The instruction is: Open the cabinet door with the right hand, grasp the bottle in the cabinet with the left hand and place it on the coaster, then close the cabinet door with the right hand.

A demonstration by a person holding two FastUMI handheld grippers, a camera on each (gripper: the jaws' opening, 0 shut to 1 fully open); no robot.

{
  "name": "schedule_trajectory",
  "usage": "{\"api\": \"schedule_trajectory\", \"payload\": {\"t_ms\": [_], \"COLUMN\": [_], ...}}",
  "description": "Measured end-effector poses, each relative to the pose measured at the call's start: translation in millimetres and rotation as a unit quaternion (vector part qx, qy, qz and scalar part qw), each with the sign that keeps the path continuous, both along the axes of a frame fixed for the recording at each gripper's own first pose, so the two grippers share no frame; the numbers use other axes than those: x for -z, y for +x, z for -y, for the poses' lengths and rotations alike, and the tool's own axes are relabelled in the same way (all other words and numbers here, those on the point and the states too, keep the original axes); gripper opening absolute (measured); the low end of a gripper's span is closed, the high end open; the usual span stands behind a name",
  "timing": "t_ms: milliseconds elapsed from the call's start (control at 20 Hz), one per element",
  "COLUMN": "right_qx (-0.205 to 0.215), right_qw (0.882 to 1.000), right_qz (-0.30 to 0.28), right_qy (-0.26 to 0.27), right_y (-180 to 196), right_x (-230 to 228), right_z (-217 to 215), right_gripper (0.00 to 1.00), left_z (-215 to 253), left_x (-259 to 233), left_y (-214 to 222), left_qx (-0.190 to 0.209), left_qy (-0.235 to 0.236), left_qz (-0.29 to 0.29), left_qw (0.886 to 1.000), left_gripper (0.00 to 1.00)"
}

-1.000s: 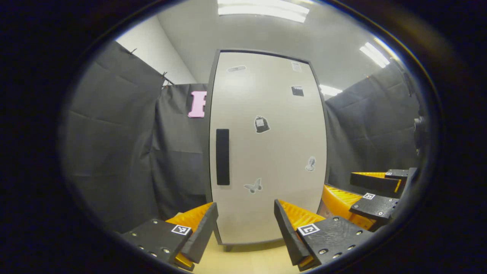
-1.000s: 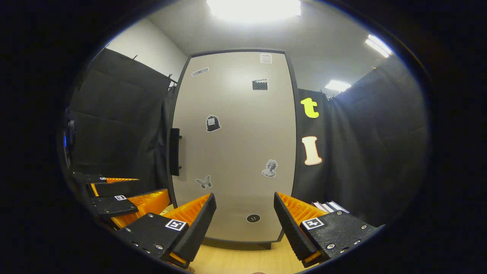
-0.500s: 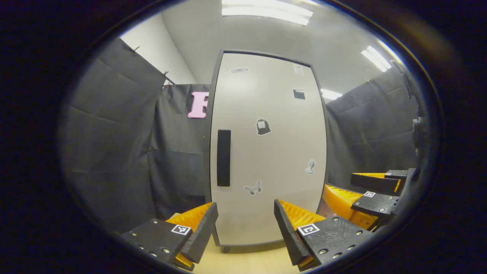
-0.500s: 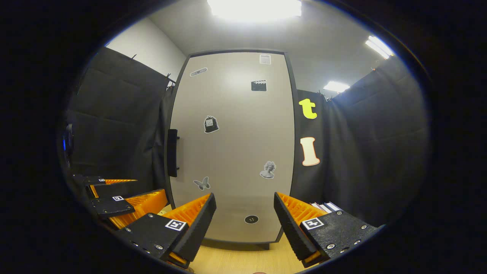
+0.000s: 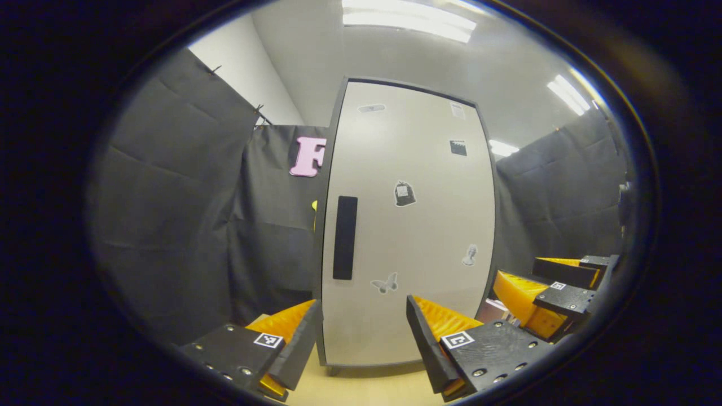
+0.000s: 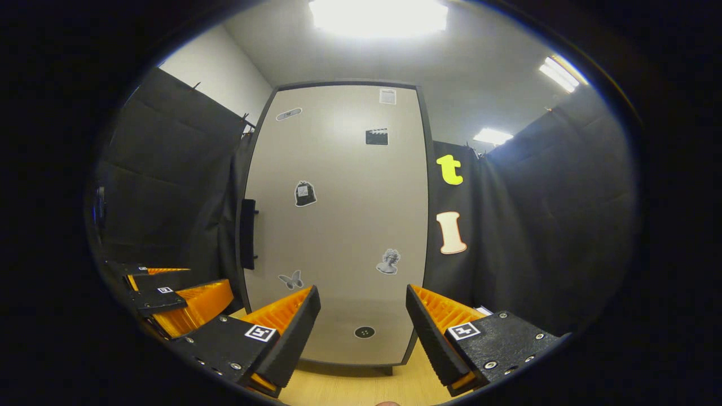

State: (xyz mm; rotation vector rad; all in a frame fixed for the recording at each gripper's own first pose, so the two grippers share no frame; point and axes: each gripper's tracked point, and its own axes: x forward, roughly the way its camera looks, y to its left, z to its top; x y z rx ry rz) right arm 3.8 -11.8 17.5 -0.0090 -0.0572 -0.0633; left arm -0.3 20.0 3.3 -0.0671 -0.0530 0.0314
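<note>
No legible text, number or brand can be made out on the cabinet door (image 6: 338,225), whose small stickers (image 6: 305,193) are too small to be read.

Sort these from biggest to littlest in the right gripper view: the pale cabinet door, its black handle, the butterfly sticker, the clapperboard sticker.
1. Pale cabinet door, by far the largest.
2. Black bar handle.
3. Grey butterfly sticker and black clapperboard sticker: these look about alike, so I won't rank them.
</note>
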Motion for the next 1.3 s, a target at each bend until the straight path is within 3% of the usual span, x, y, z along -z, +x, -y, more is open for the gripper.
{"api": "schedule_trajectory", "payload": {"t_ms": [350, 700, 1050, 1300], "right_qx": [-0.008, -0.039, -0.092, -0.139], "right_qw": [1.000, 0.999, 0.996, 0.990], "right_qz": [-0.006, 0.008, 0.020, 0.027], "right_qy": [0.008, -0.001, -0.010, -0.012], "right_y": [15.7, 34.2, 58.3, 73.9], "right_x": [-0.9, -17.4, -30.2, -37.5], "right_z": [-4.5, -25.2, -74.8, -125.6], "right_gripper": [0.95, 0.94, 0.94, 0.94], "left_z": [0.0, -21.1, -64.6, -107.5], "left_x": [-5.0, -1.1, 11.2, 19.5], "left_y": [0.2, -10.9, -39.9, -73.2], "left_qx": [0.004, -0.020, -0.068, -0.124], "left_qy": [0.018, 0.025, 0.034, 0.034], "left_qz": [0.006, 0.000, -0.020, -0.033], "left_qw": [1.000, 0.999, 0.997, 0.991], "left_gripper": [0.87, 0.87, 0.87, 0.86]}}
